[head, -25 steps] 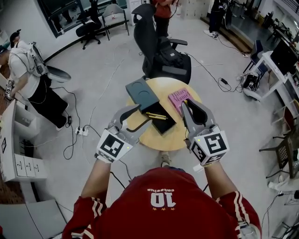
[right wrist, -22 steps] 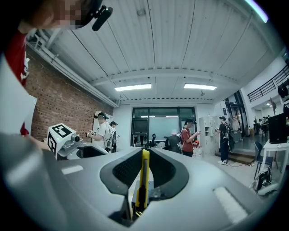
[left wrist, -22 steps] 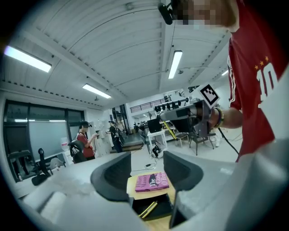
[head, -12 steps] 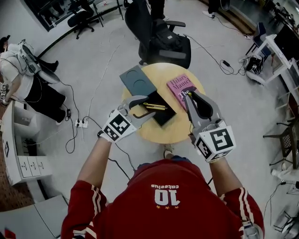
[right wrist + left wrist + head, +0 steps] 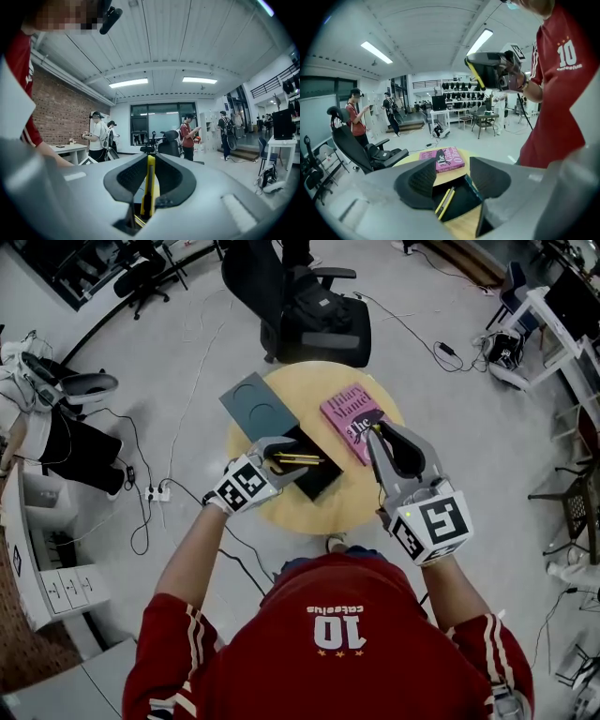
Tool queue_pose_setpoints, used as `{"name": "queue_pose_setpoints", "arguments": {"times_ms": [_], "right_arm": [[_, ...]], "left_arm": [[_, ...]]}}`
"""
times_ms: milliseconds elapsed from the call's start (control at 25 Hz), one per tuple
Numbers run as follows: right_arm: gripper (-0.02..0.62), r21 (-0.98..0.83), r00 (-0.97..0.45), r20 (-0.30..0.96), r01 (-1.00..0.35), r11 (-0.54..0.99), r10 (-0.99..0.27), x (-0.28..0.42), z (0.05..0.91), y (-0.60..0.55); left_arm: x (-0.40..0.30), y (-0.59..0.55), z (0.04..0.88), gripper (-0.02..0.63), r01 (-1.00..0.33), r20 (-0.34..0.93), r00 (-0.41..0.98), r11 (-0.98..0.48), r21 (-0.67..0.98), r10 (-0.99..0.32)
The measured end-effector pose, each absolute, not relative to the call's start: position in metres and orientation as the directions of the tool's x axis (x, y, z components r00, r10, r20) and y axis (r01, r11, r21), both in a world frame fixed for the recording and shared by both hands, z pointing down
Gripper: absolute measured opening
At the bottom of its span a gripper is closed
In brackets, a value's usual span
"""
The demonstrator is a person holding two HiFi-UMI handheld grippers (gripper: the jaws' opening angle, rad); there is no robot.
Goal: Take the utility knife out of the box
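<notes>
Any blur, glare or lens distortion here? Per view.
Head view: heavy fisheye, floor bends at the edges; table sharp. Left gripper view: black vignette corners, ceiling lights blown out, left tongs soft up close, pink book legible. Right gripper view: same vignette, right tongs and the yellow knife clamped between them out of focus, background sharp.

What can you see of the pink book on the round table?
The pink book is closed, with white and black lettering on its cover. It lies flat, face up, on the far right part of the round wooden table, a strip of bare tabletop between it and the open black box. Nothing rests on it; the right tool overlaps its near edge in the head view but hangs well above it.
</notes>
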State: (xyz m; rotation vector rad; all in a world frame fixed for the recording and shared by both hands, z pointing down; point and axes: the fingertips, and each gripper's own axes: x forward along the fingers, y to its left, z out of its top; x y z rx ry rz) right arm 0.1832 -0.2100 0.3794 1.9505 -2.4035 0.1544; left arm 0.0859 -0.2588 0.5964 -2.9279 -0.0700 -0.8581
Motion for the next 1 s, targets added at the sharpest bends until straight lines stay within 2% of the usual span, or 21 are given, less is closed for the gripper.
{"name": "queue_pose_setpoints", "arguments": {"times_ms": [240, 560, 1000], "right_arm": [[0.040, -0.068, -0.196, 0.113, -0.980, 0.189, -0.974, 0.205, 0.390, -0.224], [0.040, -0.084, -0.167, 0.154, -0.984, 0.156, -0.974, 0.226, 0.413, -0.232], [0.040, -0.070, -0.083, 0.197, -0.995, 0.071, -0.977, 0.256, 0.422, -0.218]], "left_arm": [[0.100, -0.264, 0.655, 0.222, 0.180, 0.656, 0.743, -0.984, -0.007, 0.131], [0.111, -0.268, 0.733, 0.222, 0.283, 0.774, 0.595, -0.958, 0.050, 0.216], [0.105, -0.271, 0.811, 0.221, 0.342, 0.903, 0.347, -0.931, 0.128, 0.252]]}}
